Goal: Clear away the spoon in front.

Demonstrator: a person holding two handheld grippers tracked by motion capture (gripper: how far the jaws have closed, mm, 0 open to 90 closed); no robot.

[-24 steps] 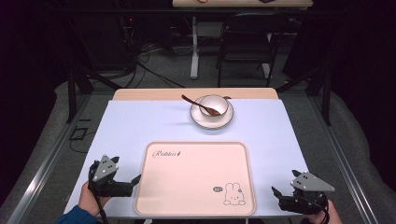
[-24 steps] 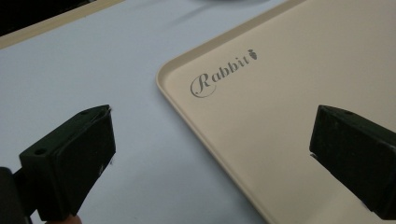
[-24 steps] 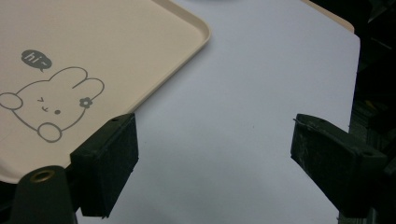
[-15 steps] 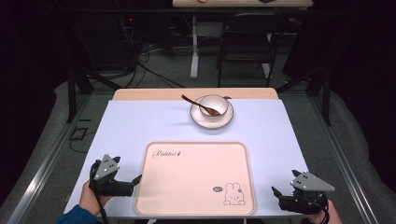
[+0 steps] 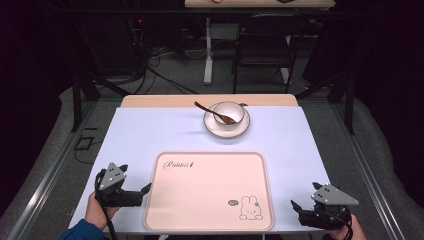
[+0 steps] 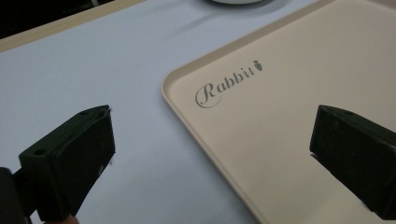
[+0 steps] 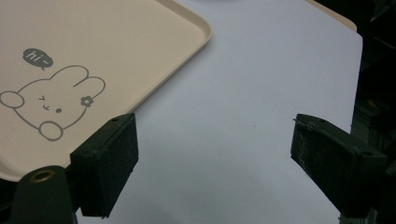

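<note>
A beige tray (image 5: pixel 210 192) with "Rabbit" lettering and a bunny drawing lies on the pale blue mat at the near centre. My left gripper (image 5: pixel 145 194) sits at the tray's left edge, open. In the left gripper view, the left gripper (image 6: pixel 210 126) has one jaw over the mat and the other over the tray (image 6: pixel 289 84), with nothing between them. My right gripper (image 5: pixel 296 209) rests near the front right corner, open. In the right gripper view, the right gripper (image 7: pixel 212 128) is over bare mat, beside the tray's corner (image 7: pixel 140 56).
A white bowl (image 5: pixel 229 114) on a saucer (image 5: pixel 227 131) stands at the far centre of the mat, with a brown spoon (image 5: pixel 212 112) lying in it, handle pointing left. The table's wooden edge (image 5: pixel 165 101) shows beyond the mat. A chair and cables are on the floor behind.
</note>
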